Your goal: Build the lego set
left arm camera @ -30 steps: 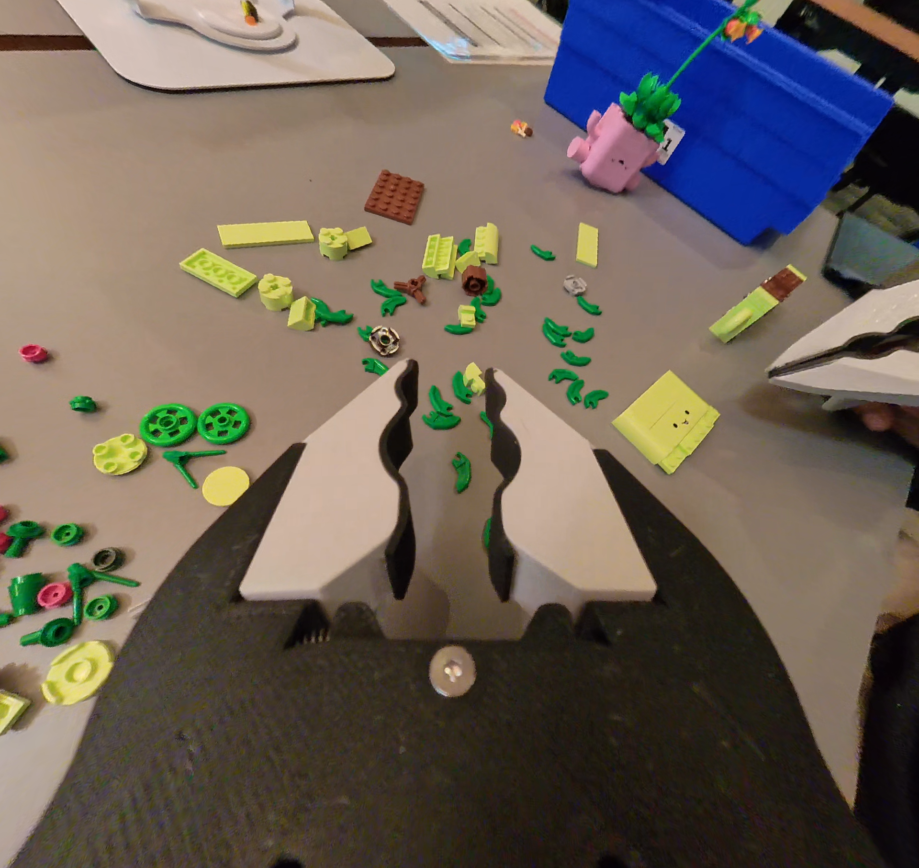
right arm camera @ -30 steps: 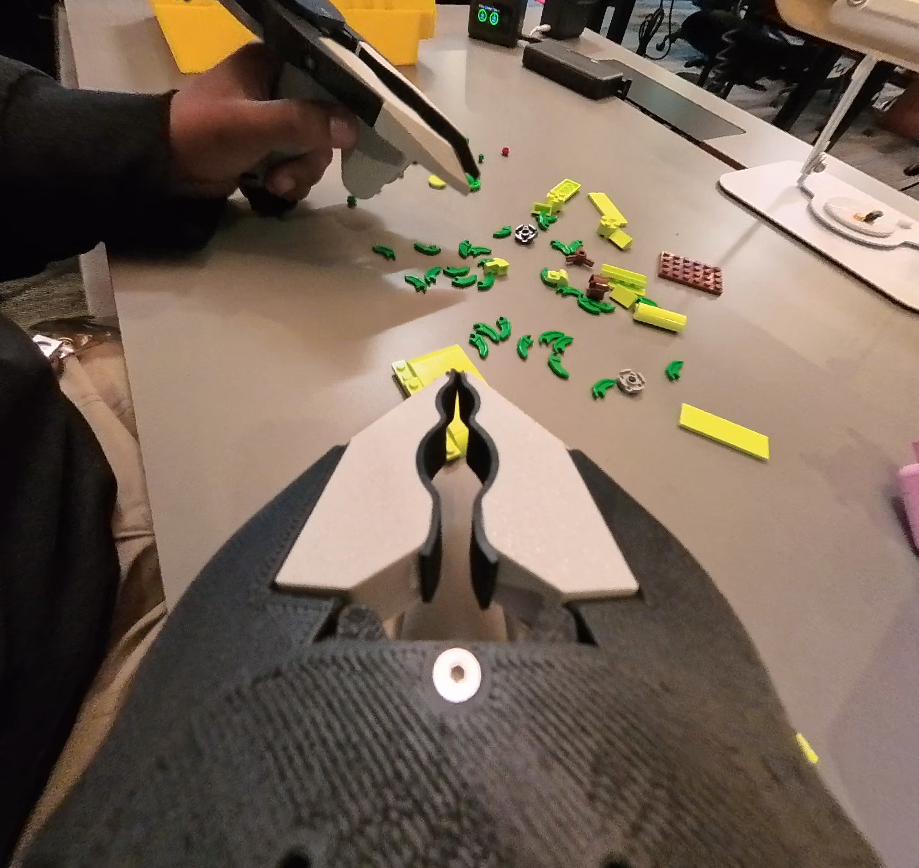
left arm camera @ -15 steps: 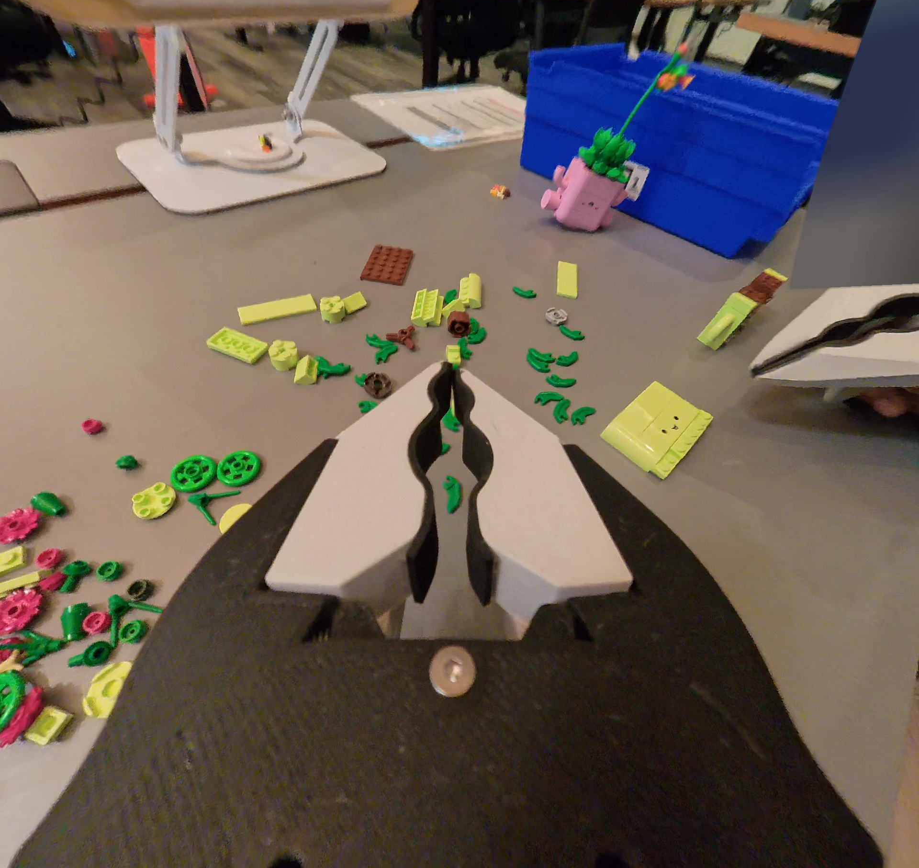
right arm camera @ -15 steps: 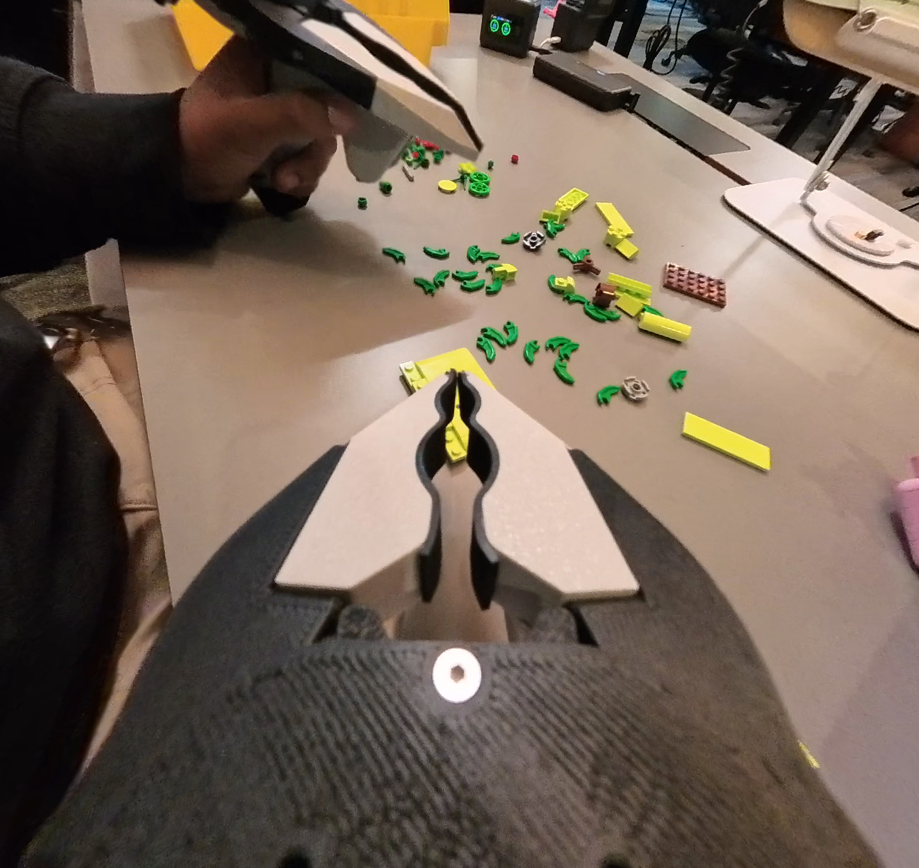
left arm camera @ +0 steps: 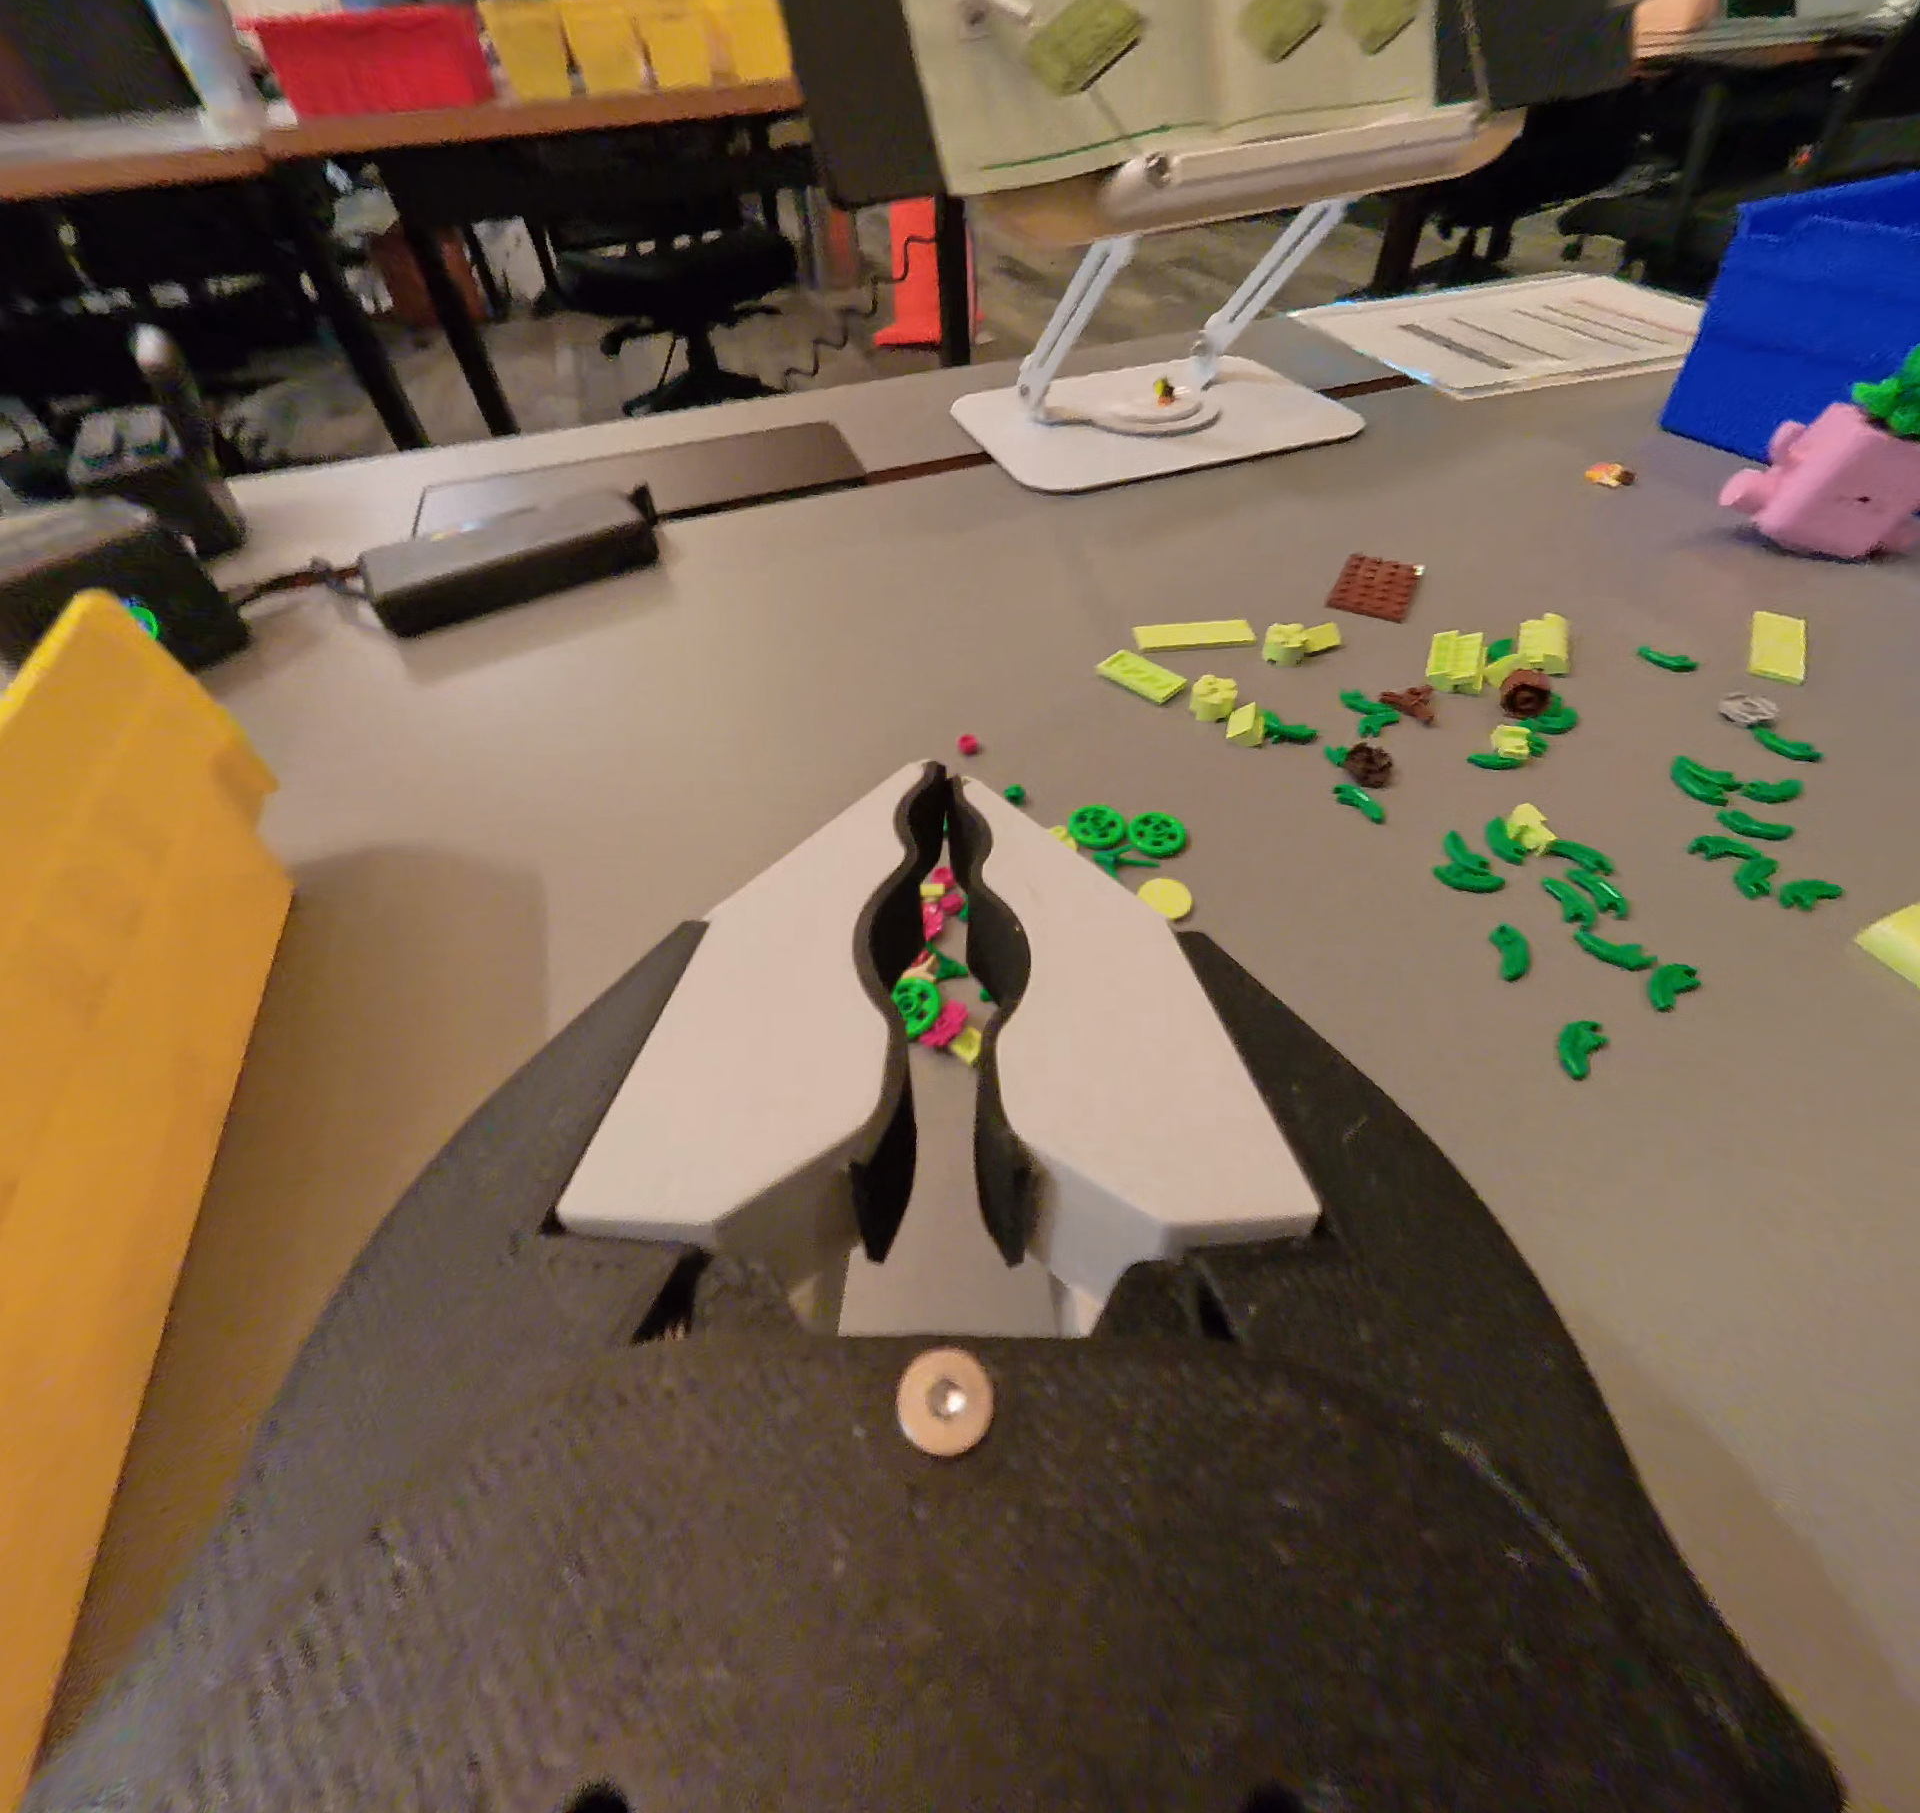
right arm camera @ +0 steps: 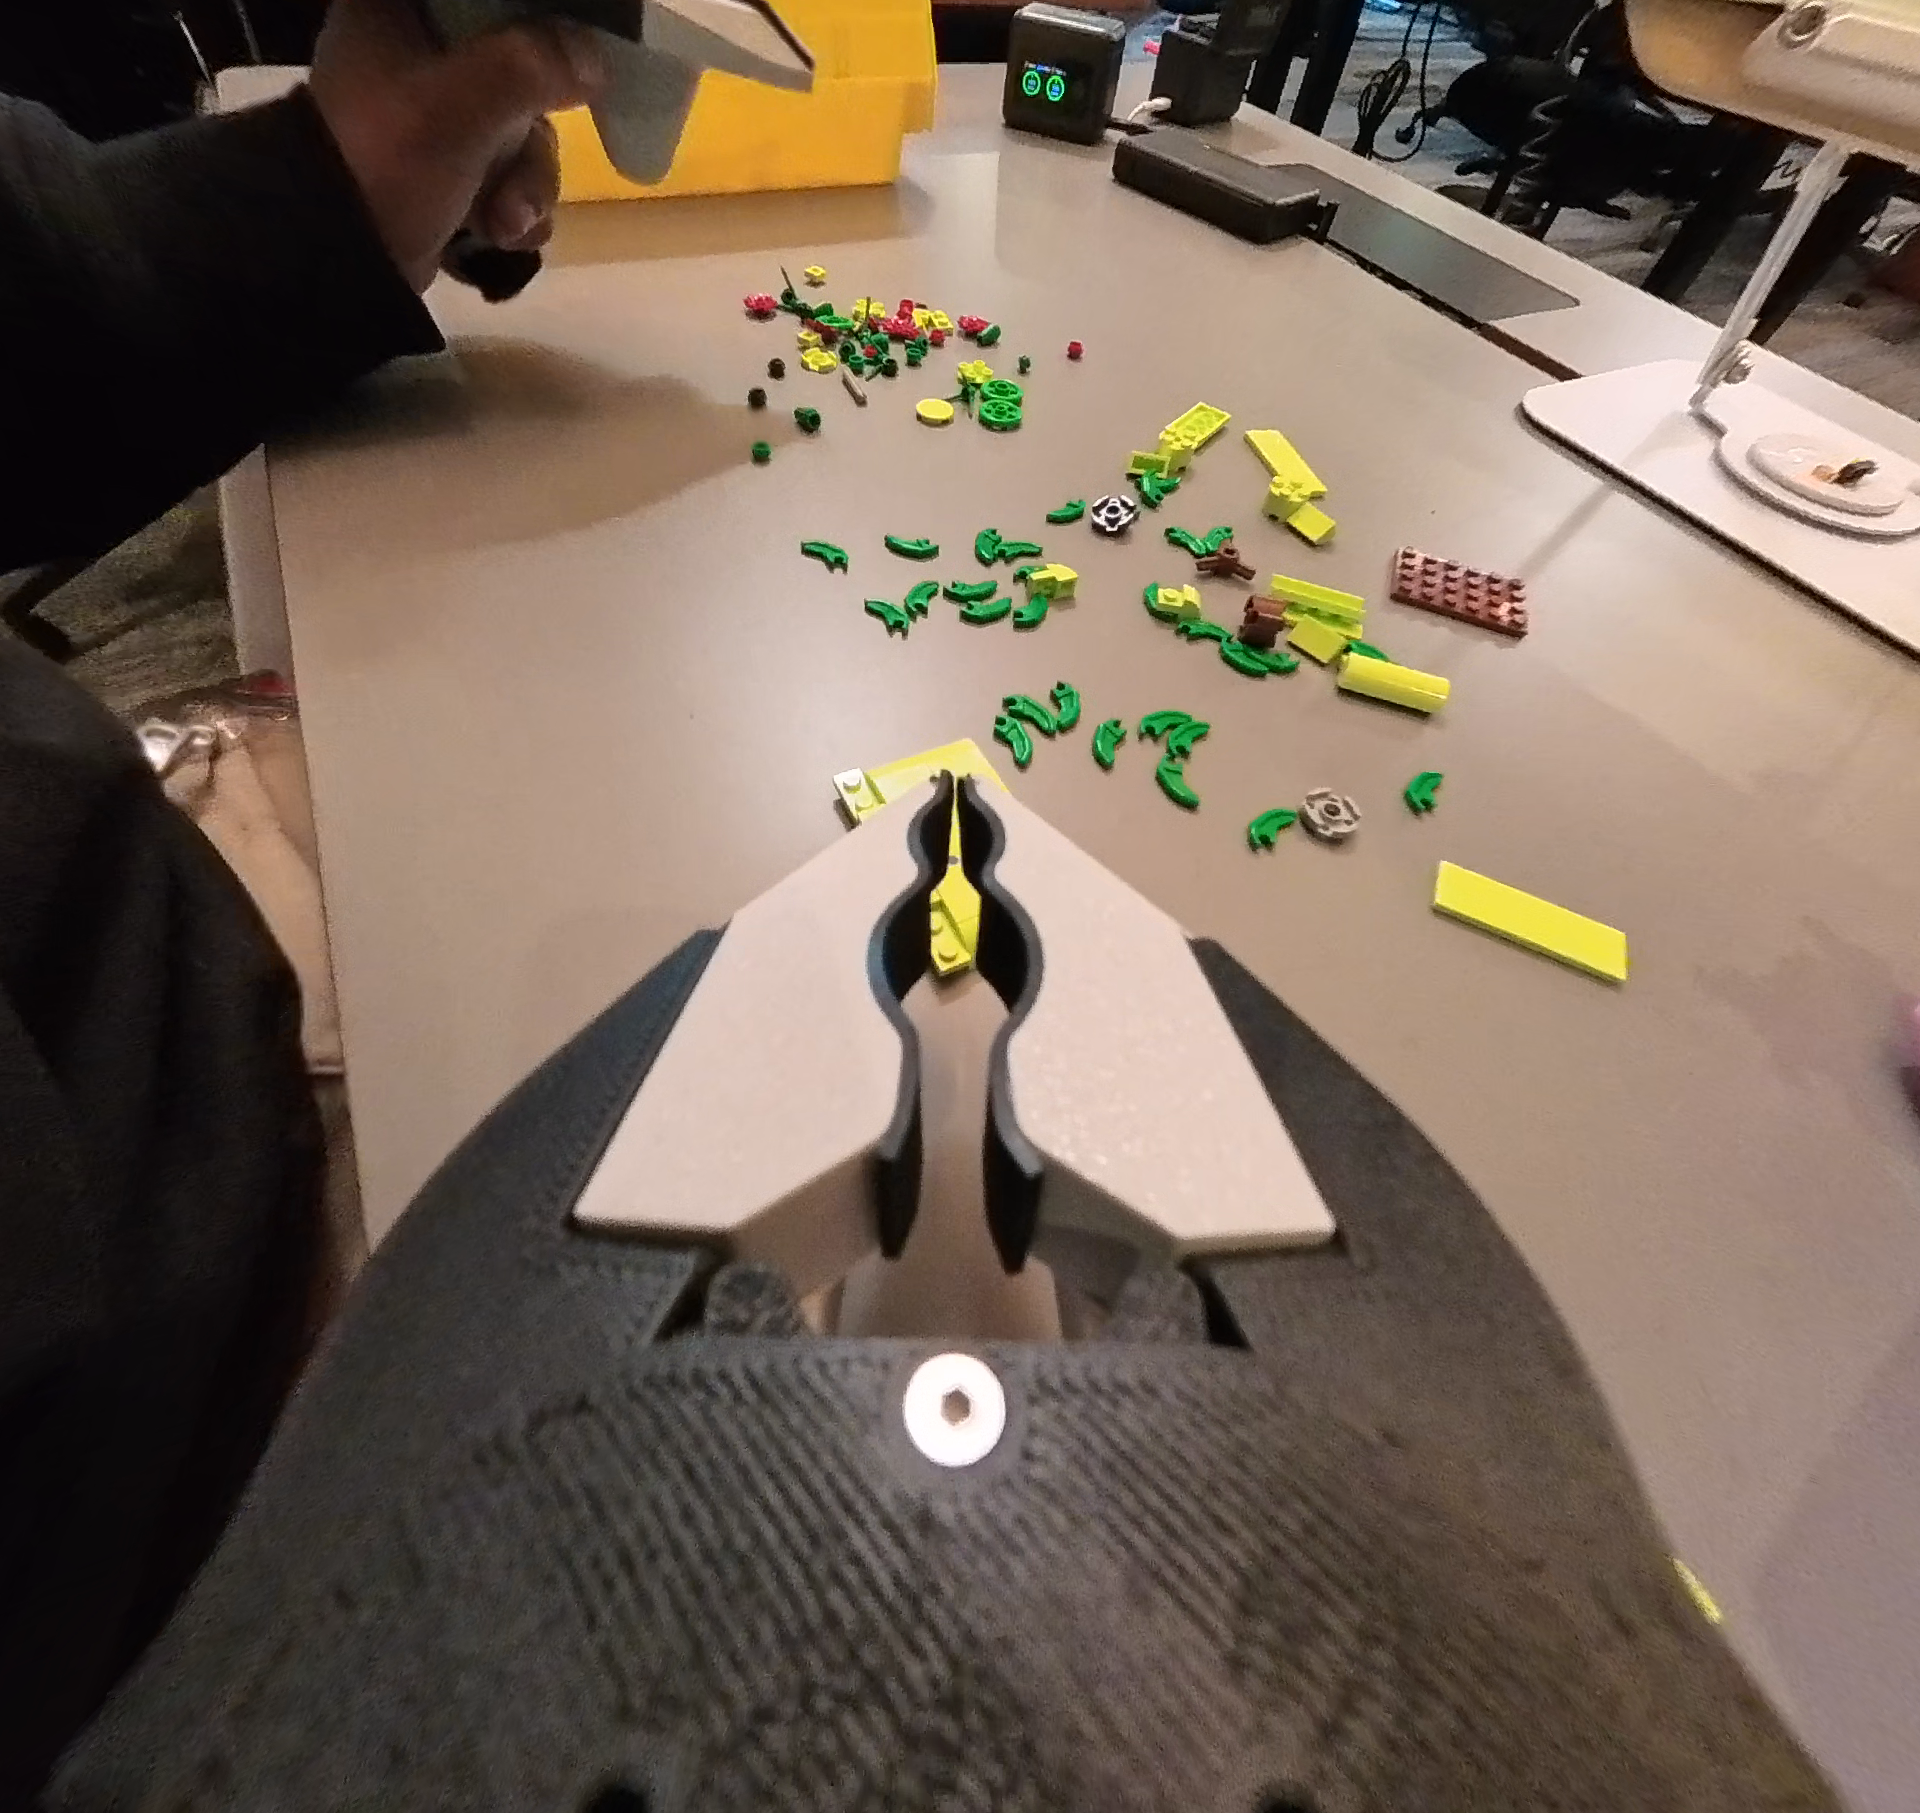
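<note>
Both claws are clenched, the left gripper [left arm camera: 948, 774] on nothing; the right gripper [right arm camera: 954, 781] hovers above a lime panel [right arm camera: 909, 776] near the worktop's [right arm camera: 644, 683] near edge; light, rigid, slick; best pinched across its thin edges.

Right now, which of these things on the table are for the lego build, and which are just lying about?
For the build: green leaf pieces, lime assembly, brown plate, small flower parts, lime tile, pink pot model.

Lying about: yellow bin, power brick, white stand, blue bin.
</note>
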The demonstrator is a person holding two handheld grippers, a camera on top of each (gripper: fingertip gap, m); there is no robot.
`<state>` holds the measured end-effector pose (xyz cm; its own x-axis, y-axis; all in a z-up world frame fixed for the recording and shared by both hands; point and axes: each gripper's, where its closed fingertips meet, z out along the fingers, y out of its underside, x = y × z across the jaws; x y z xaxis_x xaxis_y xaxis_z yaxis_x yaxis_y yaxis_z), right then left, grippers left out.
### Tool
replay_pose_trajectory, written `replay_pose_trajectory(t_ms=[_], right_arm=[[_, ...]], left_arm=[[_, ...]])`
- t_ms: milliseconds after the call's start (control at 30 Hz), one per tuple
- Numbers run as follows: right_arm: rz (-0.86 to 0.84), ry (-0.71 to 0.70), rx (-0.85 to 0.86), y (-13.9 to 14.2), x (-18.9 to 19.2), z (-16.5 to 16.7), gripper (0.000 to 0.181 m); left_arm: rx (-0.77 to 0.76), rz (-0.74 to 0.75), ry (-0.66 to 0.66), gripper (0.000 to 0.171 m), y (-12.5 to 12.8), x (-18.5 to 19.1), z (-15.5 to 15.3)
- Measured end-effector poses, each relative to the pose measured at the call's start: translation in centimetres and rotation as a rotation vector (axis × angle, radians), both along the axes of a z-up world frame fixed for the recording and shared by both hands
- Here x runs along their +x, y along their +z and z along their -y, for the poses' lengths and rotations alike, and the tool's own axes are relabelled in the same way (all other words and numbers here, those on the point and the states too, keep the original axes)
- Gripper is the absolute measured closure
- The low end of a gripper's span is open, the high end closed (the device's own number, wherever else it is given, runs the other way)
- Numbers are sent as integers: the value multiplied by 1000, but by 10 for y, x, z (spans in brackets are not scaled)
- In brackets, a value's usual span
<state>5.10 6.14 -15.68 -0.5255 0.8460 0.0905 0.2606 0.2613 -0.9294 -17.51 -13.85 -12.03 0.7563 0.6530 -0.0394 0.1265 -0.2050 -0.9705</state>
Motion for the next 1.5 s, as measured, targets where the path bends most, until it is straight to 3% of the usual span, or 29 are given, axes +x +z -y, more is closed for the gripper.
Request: replay_pose_trajectory(t_ms=[200, 367, 500, 667, 900, 1000, 1167, 1267, 1367, 1500], right_arm=[[24, 4, 33, -6, -3, 2, 181], [-73, -17, 80, 3, 1, 2, 181], [-91, -27, 109, 3, 1, 2, 181], [-97, -42, 122, 3, 0, 1, 181], [-90, -44, 98, 4, -1, -1, 181], [-87, -42, 103, 3, -1, 0, 181], [-69, -38, 120, -1, -1, 1, 181], [-78, -39, 128, 0, -1, 2, 181], [-91, -40, 127, 2, 0, 2, 181], [-93, -49, 90, 5, -1, -2, 181]], left_arm=[[17, 149, 39, 171, -25, -15, 7], [-64, 289, 37, 171, -51, -22, -6], [-97, 321, 4, 158, -58, -36, -23], [-232, 478, 44, 147, -89, -58, -22], [-288, 464, 25, 146, -94, -55, -25], [-342, 422, 37, 153, -96, -57, -27], [-377, 363, 19, 156, -93, -54, -30], [-332, 272, -21, 156, -79, -48, -34], [-278, 161, -134, 156, -59, -24, -50], [-179, 73, -413, 156, -21, 48, -98]])
